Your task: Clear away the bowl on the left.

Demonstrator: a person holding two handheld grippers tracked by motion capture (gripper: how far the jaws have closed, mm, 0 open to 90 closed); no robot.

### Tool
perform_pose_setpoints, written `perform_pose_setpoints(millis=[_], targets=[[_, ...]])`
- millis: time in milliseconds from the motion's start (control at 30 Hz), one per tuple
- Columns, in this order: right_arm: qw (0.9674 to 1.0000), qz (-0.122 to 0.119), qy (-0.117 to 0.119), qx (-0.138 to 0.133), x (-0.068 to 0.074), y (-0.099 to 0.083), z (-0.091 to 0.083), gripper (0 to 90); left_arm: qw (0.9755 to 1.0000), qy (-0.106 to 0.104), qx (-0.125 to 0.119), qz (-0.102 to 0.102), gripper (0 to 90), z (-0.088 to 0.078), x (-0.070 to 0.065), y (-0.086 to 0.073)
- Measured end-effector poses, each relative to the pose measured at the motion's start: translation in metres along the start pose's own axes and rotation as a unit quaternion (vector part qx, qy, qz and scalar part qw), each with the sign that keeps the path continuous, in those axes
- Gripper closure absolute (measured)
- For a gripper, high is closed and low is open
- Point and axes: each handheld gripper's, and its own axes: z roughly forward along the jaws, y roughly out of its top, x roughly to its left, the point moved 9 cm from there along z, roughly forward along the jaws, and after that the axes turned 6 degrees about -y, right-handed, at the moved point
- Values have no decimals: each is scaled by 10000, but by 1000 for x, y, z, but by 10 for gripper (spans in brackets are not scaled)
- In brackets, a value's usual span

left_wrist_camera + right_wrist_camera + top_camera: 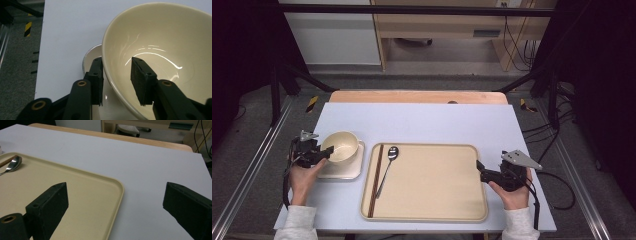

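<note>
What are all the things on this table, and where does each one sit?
bowl: one, cream, on the plate, its rim between the left tongs' jaws
plate: one, cream, squarish, left of the tray
tray: one, beige, middle of the table
spoon: one, silver, left part of the tray
chopsticks: dark brown, along the tray's left edge
table: one, pale blue-white top
left tongs: one, black, at the bowl
right tongs: one, black, open, at the tray's right edge

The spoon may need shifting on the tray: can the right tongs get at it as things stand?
Probably yes: the right tongs stand open at the tray's right edge, and only bare tray lies between them and the spoon.
</note>
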Motion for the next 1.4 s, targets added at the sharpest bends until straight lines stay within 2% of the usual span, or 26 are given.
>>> perform_pose_setpoints(millis=[67,367,633,733,833,1000,1200,1400], targets=[[10000,16,14,10,1,0,0,66,10000,-35,-35,-59,650,1,0,0],[10000,12,18,18,1,0,1,66,9997,188,-7,-134,778,3,4,1],[10000,13,16,20,1,-1,1,66,9995,56,-114,-290,813,-2,4,3],[10000,7,17,21,1,-1,1,66,9994,23,-265,-236,824,-8,0,7],[10000,14,22,8,1,0,0,66,9994,114,-319,-92,828,-12,-4,9],[10000,20,13,-13,1,1,-2,66,9991,25,-401,-139,824,-16,-6,10],[10000,17,10,-30,1,2,-2,66,9988,93,-469,-77,820,-21,-8,12],[10000,13,14,-38,1,2,-2,66,9984,47,-557,-73,819,-25,-10,15]])
